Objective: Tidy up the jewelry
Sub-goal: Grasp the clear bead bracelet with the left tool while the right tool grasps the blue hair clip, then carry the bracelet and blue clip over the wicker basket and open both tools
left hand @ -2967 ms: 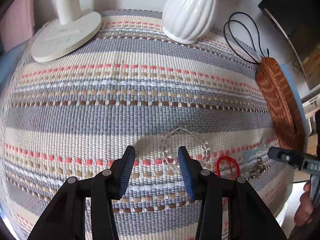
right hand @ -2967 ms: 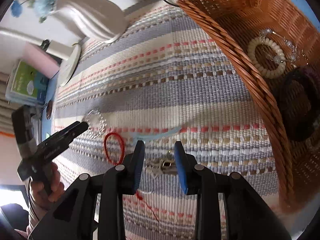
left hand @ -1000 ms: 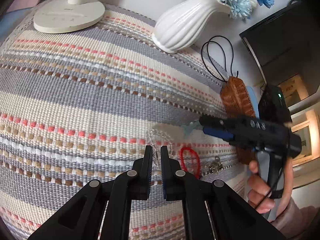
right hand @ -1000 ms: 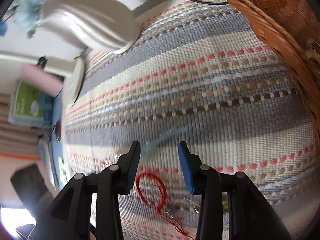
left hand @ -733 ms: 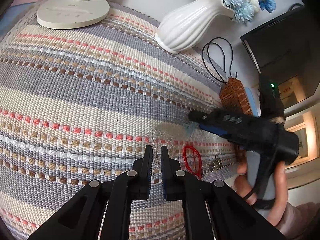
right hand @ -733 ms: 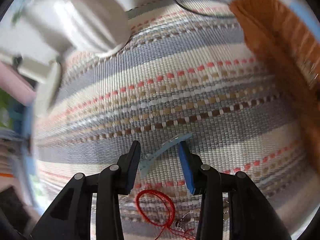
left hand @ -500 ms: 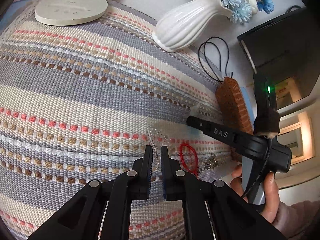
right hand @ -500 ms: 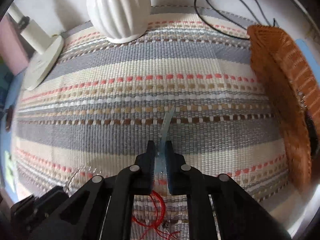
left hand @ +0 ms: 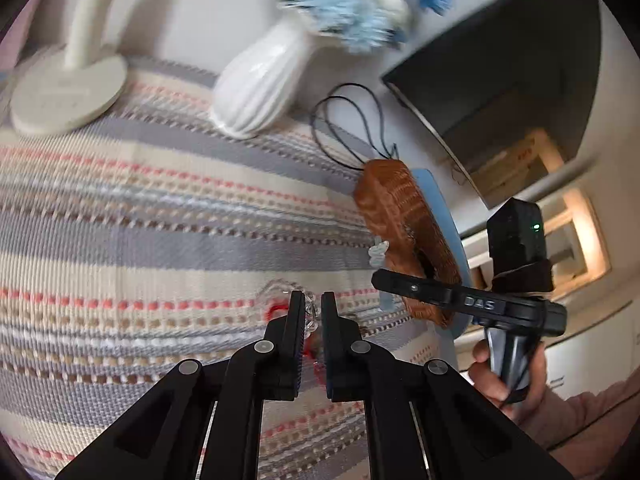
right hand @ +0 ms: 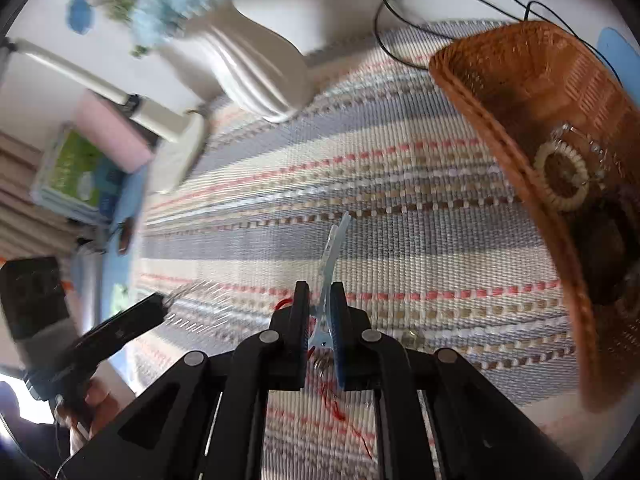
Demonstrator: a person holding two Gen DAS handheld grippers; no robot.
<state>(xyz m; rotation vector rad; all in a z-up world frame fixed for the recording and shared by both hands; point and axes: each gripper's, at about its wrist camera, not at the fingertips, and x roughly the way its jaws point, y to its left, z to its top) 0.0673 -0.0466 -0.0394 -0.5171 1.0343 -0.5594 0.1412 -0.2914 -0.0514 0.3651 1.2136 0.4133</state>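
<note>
left gripper (left hand: 313, 312) clamps clear bead bracelet (left hand: 280, 292); right gripper (left hand: 378, 278) nr basket (left hand: 400, 216)

left hand-held gripper (left hand: 313, 312): jaws nearly closed, pinched on a thin clear beaded loop, tips low and angled forward | right hand-held gripper (right hand: 320, 304): jaws nearly closed, clamped on a pale blue clip that sticks out ahead | right hand (left hand: 506, 372): wrapped round its handle | left hand (right hand: 94, 406): gripping its handle
</note>
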